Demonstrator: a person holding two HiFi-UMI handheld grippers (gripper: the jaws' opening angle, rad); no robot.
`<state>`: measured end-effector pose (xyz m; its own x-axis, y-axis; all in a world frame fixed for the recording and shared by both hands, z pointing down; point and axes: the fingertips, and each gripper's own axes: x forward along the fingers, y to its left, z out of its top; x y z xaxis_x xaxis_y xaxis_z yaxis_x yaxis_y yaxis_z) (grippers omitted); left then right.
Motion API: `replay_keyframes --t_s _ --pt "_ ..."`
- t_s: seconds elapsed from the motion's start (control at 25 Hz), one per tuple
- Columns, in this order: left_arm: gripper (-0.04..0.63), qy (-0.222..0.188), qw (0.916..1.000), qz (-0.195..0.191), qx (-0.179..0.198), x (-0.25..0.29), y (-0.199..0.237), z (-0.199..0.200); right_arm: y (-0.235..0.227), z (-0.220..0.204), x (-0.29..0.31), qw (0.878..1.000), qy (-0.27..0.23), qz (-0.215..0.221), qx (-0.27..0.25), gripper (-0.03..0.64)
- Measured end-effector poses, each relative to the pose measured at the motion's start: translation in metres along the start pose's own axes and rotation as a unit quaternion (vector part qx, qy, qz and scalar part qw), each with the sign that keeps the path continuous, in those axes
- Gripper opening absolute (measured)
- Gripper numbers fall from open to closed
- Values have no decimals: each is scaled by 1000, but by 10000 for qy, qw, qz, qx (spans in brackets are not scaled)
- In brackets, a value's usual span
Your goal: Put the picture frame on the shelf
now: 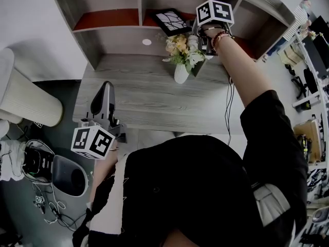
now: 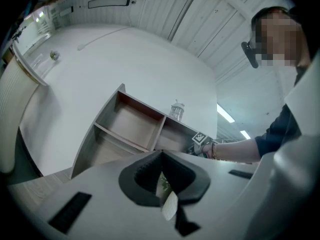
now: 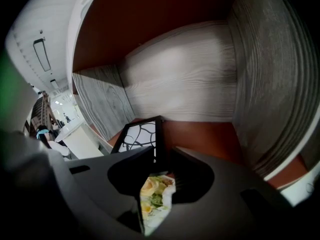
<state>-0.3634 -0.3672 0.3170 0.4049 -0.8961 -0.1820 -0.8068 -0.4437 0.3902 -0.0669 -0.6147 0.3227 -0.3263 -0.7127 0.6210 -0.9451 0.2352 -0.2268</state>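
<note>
My right tongs point(image 3: 163, 156) stand parted about one edge of the black-rimmed patterned picture frame point(image 3: 140, 135), hiding its lower corner. It sits on the red-brown floor of the grey wooden shelf point(image 3: 190, 79). My left tongs point(image 2: 160, 155) are pinched together, empty, over the grey wood-grain counter point(image 1: 149, 99).

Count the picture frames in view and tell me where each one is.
1. The picture frame sits on the reddish floor of the shelf, right of the divider, at the right tongs' tips. Others could hide behind the person.

Flowers point(image 1: 181, 48) stand just before the frame point(image 1: 171, 20), crowding that way in; the shelf point(image 1: 113, 37) gapes open at left, desk point(image 1: 139, 99) front free.
</note>
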Motion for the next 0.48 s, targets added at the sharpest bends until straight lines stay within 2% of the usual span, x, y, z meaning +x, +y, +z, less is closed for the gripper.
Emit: replay_keyframes --t_s 0.32,0.4,0.48 --pt "11 8 9997 219 112 -27 -19 -6 0 2 -7 9986 -431 182 238 103" --pt "11 38 9996 258 137 -35 -22 -9 0 5 -15 9972 -659 221 272 105" --pt "11 2 9994 300 150 -42 -25 -9 7 9 -26 9933 -987 436 413 97"
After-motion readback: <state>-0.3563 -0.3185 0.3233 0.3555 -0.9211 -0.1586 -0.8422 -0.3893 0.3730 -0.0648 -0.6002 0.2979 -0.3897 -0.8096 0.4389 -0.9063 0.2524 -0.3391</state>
